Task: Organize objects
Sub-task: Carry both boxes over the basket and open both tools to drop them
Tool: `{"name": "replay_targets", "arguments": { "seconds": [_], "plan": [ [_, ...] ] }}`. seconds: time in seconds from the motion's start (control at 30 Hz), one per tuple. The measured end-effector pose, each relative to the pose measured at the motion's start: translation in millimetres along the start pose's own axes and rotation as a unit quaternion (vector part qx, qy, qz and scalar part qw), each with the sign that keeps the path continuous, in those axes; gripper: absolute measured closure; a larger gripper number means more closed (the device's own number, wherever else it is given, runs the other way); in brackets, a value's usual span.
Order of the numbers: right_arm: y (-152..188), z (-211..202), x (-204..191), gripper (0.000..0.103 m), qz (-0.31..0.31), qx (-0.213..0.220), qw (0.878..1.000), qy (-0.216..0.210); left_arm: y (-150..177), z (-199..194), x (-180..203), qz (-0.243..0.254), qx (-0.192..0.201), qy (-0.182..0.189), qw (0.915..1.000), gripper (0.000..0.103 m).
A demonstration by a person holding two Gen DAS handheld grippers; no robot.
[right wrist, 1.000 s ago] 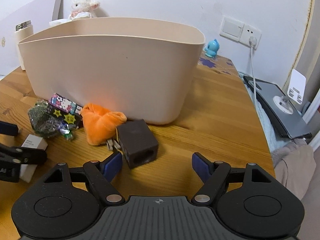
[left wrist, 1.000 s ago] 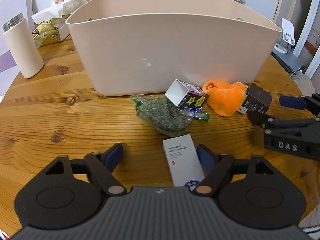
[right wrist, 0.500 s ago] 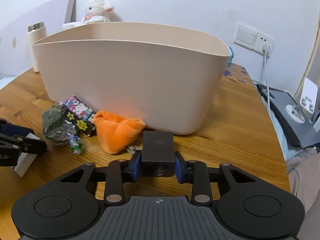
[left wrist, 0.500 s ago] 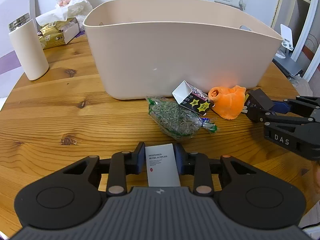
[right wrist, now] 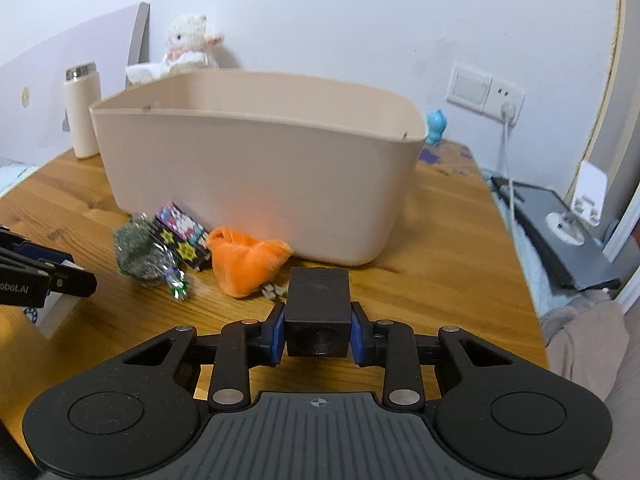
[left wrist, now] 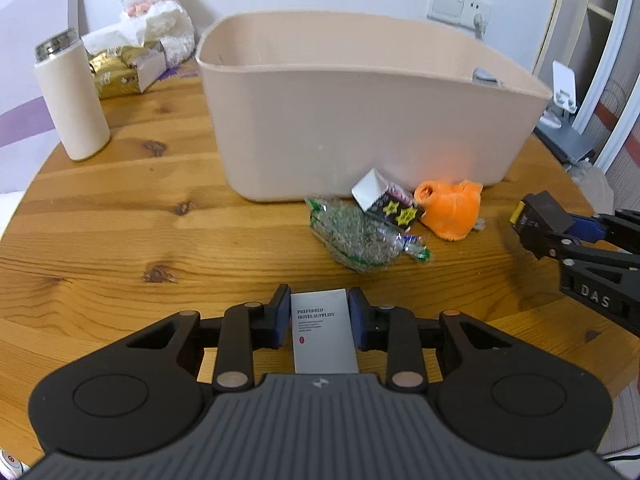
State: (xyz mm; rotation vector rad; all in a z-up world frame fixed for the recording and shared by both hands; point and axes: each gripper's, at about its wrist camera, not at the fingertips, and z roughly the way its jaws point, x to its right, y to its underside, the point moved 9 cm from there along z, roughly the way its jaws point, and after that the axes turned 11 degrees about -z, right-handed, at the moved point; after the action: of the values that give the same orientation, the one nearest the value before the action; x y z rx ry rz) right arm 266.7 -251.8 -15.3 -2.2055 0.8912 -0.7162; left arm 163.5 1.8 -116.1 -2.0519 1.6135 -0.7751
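My left gripper (left wrist: 320, 320) is shut on a white box (left wrist: 323, 332) printed "Preferred Hotel Supplies", held above the wooden table (left wrist: 120, 232). My right gripper (right wrist: 318, 332) is shut on a dark brown box (right wrist: 318, 312); the same brown box (left wrist: 542, 216) shows at the right edge of the left wrist view. A large beige bin (left wrist: 360, 120) stands beyond both. In front of the bin lie a green-filled clear bag (left wrist: 356, 240), a small star-printed carton (left wrist: 384, 200) and an orange cloth (left wrist: 452, 212).
A cream flask (left wrist: 70, 96) stands at the left. A plush lamb (left wrist: 156, 12) and gold packets (left wrist: 120, 68) sit behind it. A blue figurine (right wrist: 436, 126) and a wall socket with a cable (right wrist: 506, 116) are at the right, beside a grey device (right wrist: 568, 236).
Both grippers went from open to shut, the left on the white box and the right on the brown box, and both have since risen and drawn back from the bin.
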Motion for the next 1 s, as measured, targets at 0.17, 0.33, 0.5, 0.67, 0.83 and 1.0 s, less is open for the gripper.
{"name": "replay_targets", "arguments": {
  "seconds": [0.17, 0.33, 0.5, 0.67, 0.83, 1.0],
  "plan": [
    [-14.6, -30.0, 0.4, 0.074, -0.001, 0.032, 0.999, 0.011, -15.6, -25.4, -1.2, 0.002, 0.030, 0.008, 0.9995, 0.070],
    [-37.0, -53.7, 3.8, 0.074, -0.001, 0.065, 0.998, 0.023, -39.3, -51.9, 2.3, 0.011, 0.069, 0.016, 0.9974, 0.070],
    [-61.2, -68.8, 9.5, 0.074, 0.004, 0.095, 0.995, 0.034, -64.9, -68.9, 6.0, 0.018, 0.102, 0.017, 0.9945, 0.070],
    [-86.3, -72.6, 17.3, 0.074, 0.004, 0.112, 0.993, 0.046, -93.2, -73.9, 13.2, 0.031, 0.127, 0.014, 0.9913, 0.070],
    [-108.3, -65.6, 28.4, 0.074, 0.015, 0.119, 0.991, 0.053, -121.7, -71.5, 28.9, 0.048, 0.148, 0.015, 0.9878, 0.070],
    [-124.5, -48.0, 34.3, 0.074, 0.024, 0.113, 0.992, 0.057, -149.0, -54.6, 38.5, 0.045, 0.150, 0.010, 0.9876, 0.070]
  ]
}}
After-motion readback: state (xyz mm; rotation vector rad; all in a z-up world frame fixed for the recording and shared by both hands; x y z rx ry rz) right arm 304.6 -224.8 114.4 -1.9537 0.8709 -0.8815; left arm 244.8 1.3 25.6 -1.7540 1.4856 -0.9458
